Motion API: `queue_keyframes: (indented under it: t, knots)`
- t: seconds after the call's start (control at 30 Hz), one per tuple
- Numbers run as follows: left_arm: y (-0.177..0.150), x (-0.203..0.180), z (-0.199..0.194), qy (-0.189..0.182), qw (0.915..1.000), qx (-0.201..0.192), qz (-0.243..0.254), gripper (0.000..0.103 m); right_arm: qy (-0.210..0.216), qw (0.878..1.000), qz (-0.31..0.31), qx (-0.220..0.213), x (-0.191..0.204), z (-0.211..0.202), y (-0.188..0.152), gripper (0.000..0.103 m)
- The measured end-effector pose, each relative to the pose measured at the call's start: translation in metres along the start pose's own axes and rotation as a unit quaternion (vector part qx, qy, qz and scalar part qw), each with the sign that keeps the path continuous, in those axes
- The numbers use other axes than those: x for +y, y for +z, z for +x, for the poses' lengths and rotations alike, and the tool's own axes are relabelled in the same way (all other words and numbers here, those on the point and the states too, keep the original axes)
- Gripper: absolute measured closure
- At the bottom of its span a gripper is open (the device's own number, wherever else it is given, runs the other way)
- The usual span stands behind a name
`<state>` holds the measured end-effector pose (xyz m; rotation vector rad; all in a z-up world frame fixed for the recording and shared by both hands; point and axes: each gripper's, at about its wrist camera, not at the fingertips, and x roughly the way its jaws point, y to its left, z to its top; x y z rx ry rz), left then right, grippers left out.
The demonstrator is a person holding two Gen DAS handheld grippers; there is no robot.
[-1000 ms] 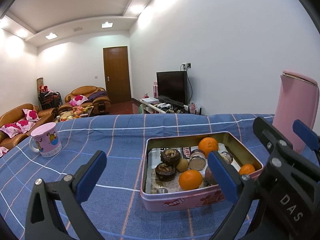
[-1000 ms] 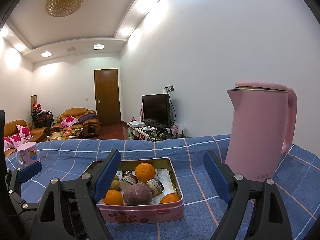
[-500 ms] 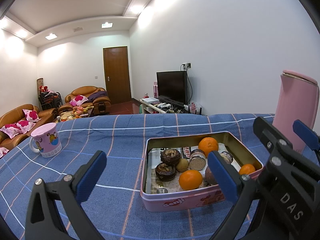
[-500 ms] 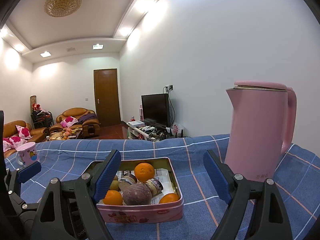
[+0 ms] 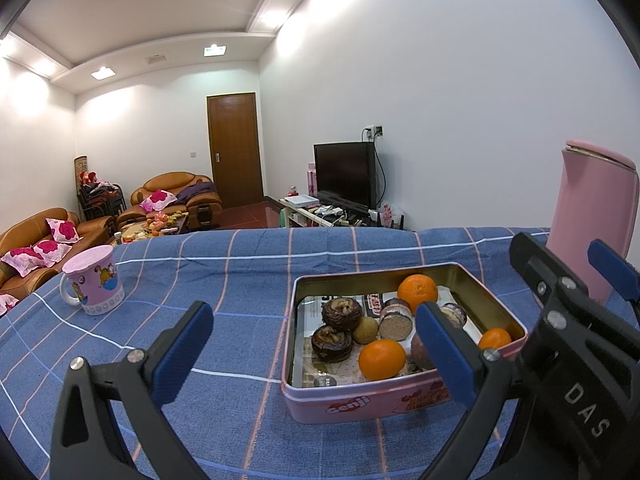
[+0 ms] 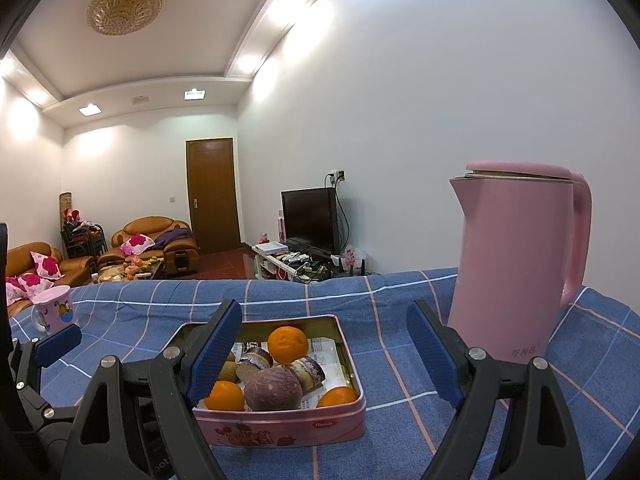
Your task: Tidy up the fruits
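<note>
A pink tin box point(image 5: 360, 402) point(image 6: 280, 426) stands open on the blue checked tablecloth. In it lie three oranges point(image 5: 381, 359) point(image 6: 287, 345), a purple passion fruit point(image 6: 273, 389), a small kiwi point(image 5: 366, 329), chocolate muffins point(image 5: 342, 314) and cake rolls point(image 5: 395, 318). My left gripper point(image 5: 316, 356) is open and empty, just in front of the box's left part. My right gripper point(image 6: 324, 356) is open and empty, in front of the box's right side. The right gripper also shows at the right of the left wrist view point(image 5: 576, 320).
A tall pink kettle point(image 6: 516, 276) point(image 5: 592, 216) stands right of the box. A pink cartoon mug point(image 5: 94, 282) point(image 6: 54, 312) stands at the far left of the table. Beyond the table's far edge lie sofas, a TV and a door.
Almost nothing: the right wrist view has shifted very slightly. Both grippers stay open and the box's contents are unmoved.
</note>
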<state>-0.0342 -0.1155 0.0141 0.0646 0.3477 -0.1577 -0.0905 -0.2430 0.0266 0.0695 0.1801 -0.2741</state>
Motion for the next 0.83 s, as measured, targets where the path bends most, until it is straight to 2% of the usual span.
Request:
queue_keyframes:
  t: [0.53,0.83]
  knots:
    - [-0.0005,0.0027,0.0019,0.016,0.9999,0.003,0.001,0.0,-0.004,1.0,0.002,0.0,-0.0005,0.0008,-0.0003,0.017]
    - [-0.0007,0.0027,0.0024,0.01,0.9999,0.004,0.0,0.0,-0.008,1.0,0.005,0.001,-0.0006,0.0002,-0.0007,0.017]
